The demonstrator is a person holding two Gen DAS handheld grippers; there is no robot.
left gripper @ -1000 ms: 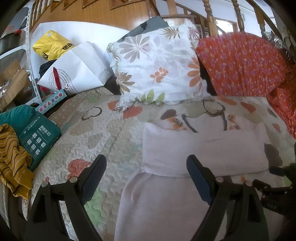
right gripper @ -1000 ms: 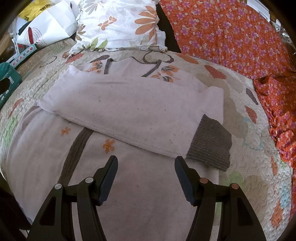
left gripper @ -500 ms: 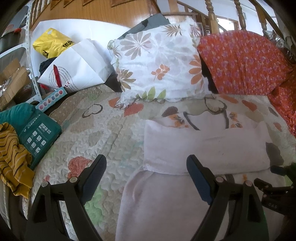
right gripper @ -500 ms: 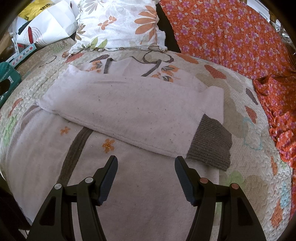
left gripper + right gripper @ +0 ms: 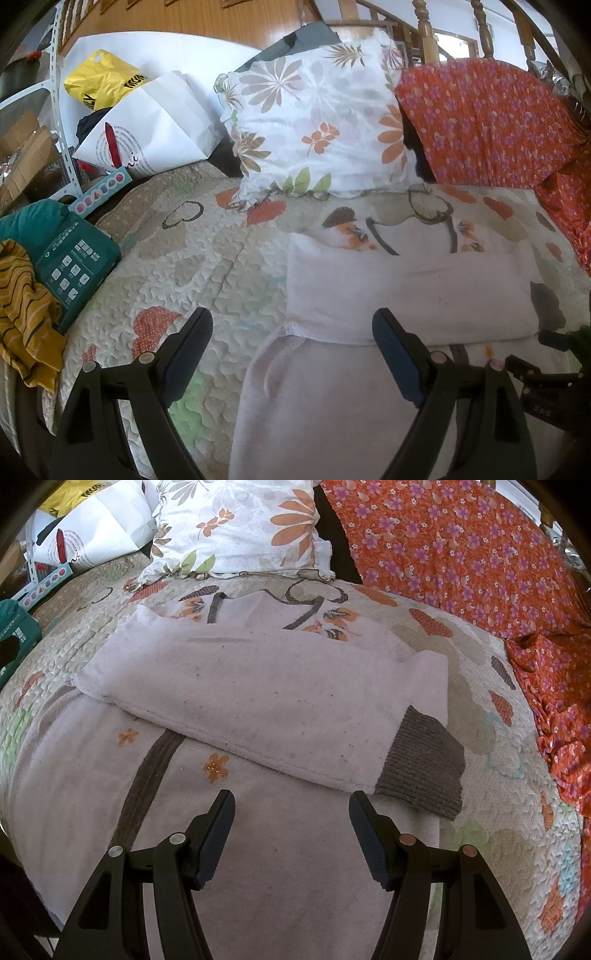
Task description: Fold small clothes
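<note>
We hover over a pale sweater [image 5: 280, 867] on the quilted bed [image 5: 177, 258].
Our left hand-held gripper [image 5: 291, 332] and right hand-held gripper [image 5: 291, 814] gape empty; a sleeve [image 5: 258, 701] lies folded across.

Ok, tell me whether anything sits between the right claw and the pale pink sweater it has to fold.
Nothing visible does. The right claw hangs open directly above the pale pink knit sweater, whose sleeve with the brown ribbed cuff is already folded across the body. The floral pillow lies well beyond it.
</note>
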